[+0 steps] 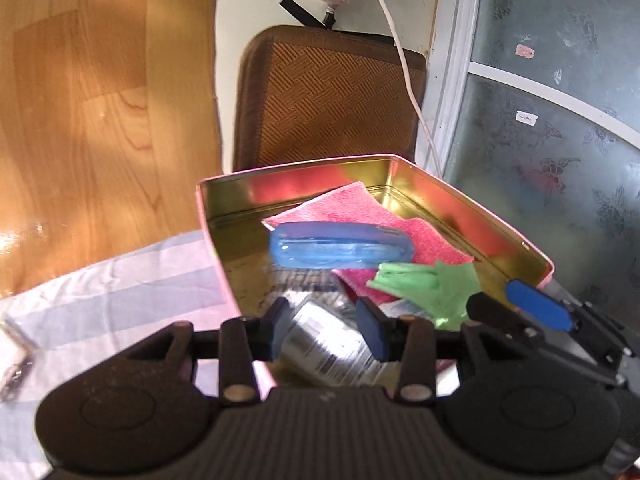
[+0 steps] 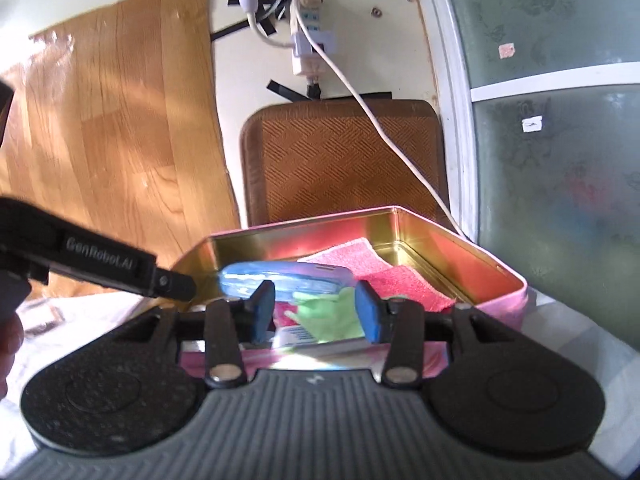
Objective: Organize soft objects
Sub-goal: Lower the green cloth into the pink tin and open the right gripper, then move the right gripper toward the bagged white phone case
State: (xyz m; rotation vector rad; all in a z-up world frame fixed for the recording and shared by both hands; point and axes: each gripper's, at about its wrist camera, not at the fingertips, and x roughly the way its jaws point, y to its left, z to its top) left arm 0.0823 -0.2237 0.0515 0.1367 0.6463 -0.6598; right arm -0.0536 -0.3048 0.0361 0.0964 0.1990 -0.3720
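A pink tin (image 1: 296, 168) (image 2: 304, 224) with a gold inside stands open on a striped cloth. In it lie a pink towel (image 1: 348, 208) (image 2: 380, 276), a blue see-through soft pack (image 1: 340, 246) (image 2: 288, 278), a crumpled green piece (image 1: 436, 284) (image 2: 328, 312) and a silver printed packet (image 1: 324, 344). My left gripper (image 1: 324, 328) is open over the tin's near edge; the silver packet shows through the gap, untouched. My right gripper (image 2: 315, 312) (image 1: 496, 294) is open at the tin's near side, with nothing pressed between its pads. A left fingertip (image 2: 176, 280) reaches in from the left.
A brown woven cushion (image 1: 328, 100) (image 2: 340, 160) leans on the wall behind the tin, with a white cable (image 1: 404, 60) hanging across it from a plug adapter (image 2: 306, 36). Wood-pattern sheet (image 1: 100, 100) is on the left and a frosted glass door (image 1: 560, 120) on the right. Striped cloth (image 1: 120, 292) is under the tin.
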